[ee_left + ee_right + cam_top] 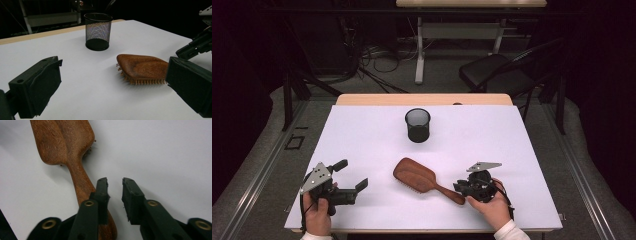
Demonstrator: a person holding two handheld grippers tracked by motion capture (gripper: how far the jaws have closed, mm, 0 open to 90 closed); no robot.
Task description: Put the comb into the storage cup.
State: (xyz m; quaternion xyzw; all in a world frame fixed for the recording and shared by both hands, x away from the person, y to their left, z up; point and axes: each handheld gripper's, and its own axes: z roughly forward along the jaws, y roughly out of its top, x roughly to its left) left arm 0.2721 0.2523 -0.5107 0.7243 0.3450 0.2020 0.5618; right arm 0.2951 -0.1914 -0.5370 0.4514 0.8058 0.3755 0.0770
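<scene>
The wooden hairbrush [421, 178] lies ungrasped on the bench [362, 135]; right gripper [115, 185] slightly parted beside its handle, left gripper [357, 187] released.

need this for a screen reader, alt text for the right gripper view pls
The right gripper, its two black jaws slightly apart with nothing between them, hovers over the handle end of a wooden hairbrush lying on a white table. The handle runs under one jaw, and the brush head stretches away toward the top of the frame.
</scene>
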